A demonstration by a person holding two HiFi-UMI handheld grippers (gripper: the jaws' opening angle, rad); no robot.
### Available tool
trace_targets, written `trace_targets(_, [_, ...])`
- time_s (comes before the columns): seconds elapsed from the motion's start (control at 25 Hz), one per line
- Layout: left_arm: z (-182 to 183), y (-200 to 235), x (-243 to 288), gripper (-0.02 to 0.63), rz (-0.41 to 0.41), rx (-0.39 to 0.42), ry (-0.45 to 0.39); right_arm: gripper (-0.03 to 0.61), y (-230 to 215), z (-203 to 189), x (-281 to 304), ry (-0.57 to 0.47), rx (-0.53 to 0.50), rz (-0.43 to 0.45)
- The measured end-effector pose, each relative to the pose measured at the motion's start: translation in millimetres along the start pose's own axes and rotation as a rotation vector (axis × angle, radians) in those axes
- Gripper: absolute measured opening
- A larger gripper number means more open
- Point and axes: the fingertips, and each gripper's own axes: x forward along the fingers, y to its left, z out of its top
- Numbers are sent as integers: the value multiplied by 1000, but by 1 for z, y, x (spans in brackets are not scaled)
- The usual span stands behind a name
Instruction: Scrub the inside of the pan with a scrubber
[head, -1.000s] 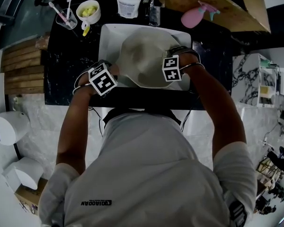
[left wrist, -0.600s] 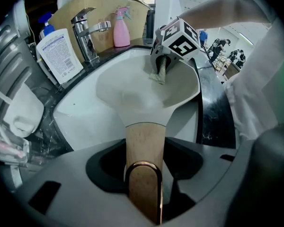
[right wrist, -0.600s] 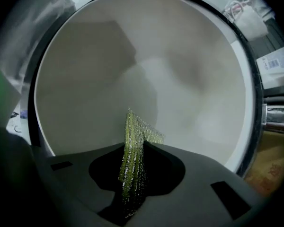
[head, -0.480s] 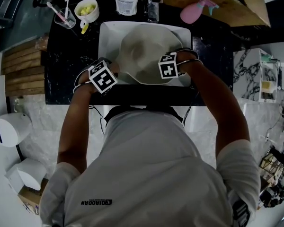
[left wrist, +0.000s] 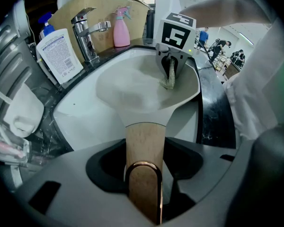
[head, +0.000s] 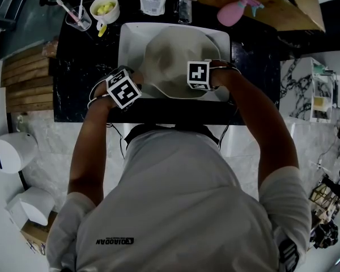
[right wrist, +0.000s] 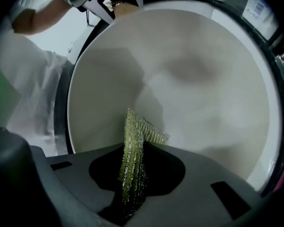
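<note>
Left gripper clamped — right gripper clamped too

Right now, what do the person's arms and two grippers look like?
The left gripper and right gripper have dark grey moulded bodies around the jaws. Each carries a white cube with black square markers: left cube, right cube. Thin dark cables loop at the wrists. The person wears a white short-sleeved T-shirt with small dark print; forearms are bare.

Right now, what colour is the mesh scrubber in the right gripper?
Yellow-green woven mesh scrubber; clearest in the right gripper view.
</note>
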Motion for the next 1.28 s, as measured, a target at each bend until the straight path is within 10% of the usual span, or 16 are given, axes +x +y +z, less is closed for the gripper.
trace_targets(1.28, [-1,0,0,233,1,1,7,84,60,72,-42,-490,324,628])
